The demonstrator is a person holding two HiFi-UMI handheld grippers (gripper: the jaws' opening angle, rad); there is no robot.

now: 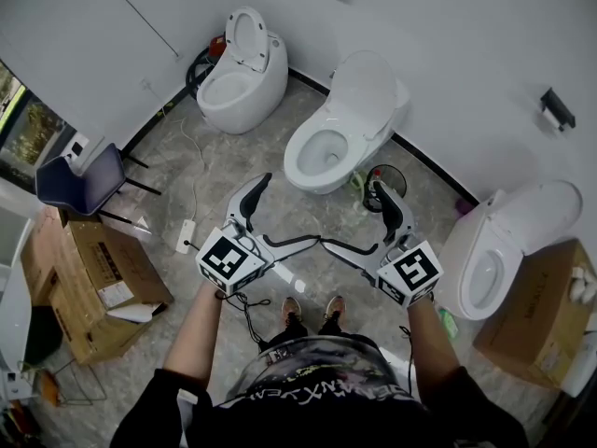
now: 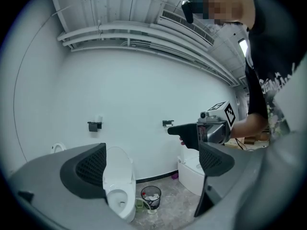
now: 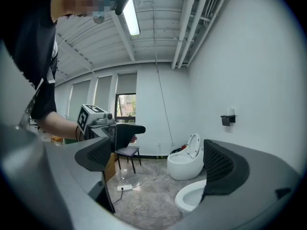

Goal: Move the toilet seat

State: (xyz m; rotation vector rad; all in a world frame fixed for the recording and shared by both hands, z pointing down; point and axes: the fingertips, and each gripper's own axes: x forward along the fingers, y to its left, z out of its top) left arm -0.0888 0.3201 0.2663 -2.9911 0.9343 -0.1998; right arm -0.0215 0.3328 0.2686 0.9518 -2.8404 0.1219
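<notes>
Three white toilets stand along the wall. The round one (image 1: pixel 241 73) at the left has its seat ring (image 1: pixel 245 37) raised. The middle toilet (image 1: pixel 340 124) and the right toilet (image 1: pixel 504 241) have their lids up. My left gripper (image 1: pixel 280 220) and right gripper (image 1: pixel 362 224) hang above the floor in front of the middle toilet, both open and empty. In the left gripper view the left gripper (image 2: pixel 149 164) frames the middle toilet (image 2: pixel 120 186). In the right gripper view the right gripper (image 3: pixel 160 162) faces the round toilet (image 3: pixel 187 162).
A small waste bin (image 1: pixel 382 177) sits between the middle and right toilets. A blue chair (image 1: pixel 84 180) and cardboard boxes (image 1: pixel 98 283) stand at the left, another box (image 1: pixel 541 315) at the right. A power strip (image 1: pixel 185 236) with its cable lies on the floor.
</notes>
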